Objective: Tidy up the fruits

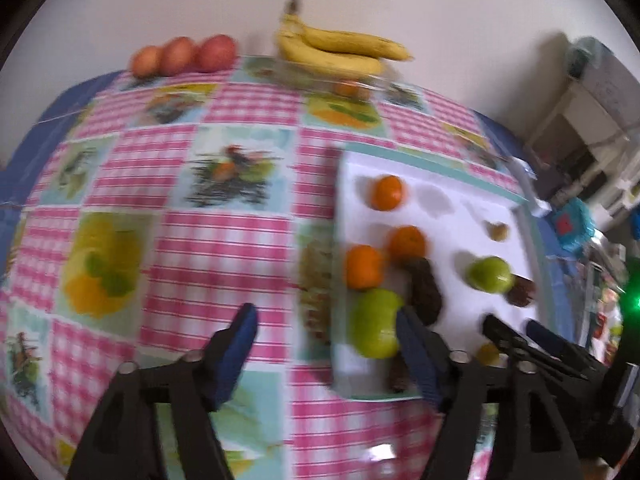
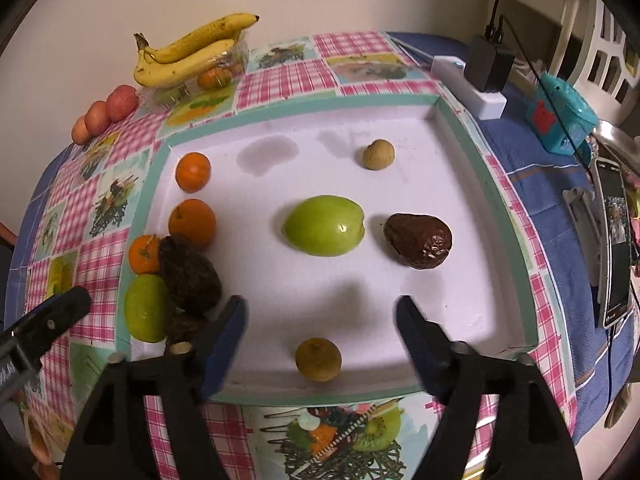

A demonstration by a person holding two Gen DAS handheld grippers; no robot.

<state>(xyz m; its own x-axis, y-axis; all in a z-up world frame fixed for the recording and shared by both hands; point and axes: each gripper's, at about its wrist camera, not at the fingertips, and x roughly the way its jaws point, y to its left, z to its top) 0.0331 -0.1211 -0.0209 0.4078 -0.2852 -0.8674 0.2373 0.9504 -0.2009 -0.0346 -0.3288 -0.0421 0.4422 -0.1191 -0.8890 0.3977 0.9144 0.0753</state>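
A white tray (image 2: 400, 128) with a teal rim holds the fruit. Along its left side sit three oranges (image 2: 192, 222), a green apple (image 2: 146, 307) and dark avocados (image 2: 190, 276). Another green apple (image 2: 325, 225) lies mid-tray, with a dark avocado (image 2: 418, 240) to its right. A small brown fruit (image 2: 378, 154) lies at the back and a second one (image 2: 318, 359) at the front. My right gripper (image 2: 322, 312) is open above the tray's front, holding nothing. My left gripper (image 1: 326, 318) is open over the tray's left edge, its right finger (image 1: 416, 352) beside the left green apple (image 1: 376, 322).
Bananas (image 2: 192, 52) rest on a clear box of fruit at the back of the checked tablecloth, with three red fruits (image 2: 106, 114) to their left. Right of the tray are a white power strip (image 2: 472, 84), a teal box (image 2: 560, 116) and a phone (image 2: 614, 240).
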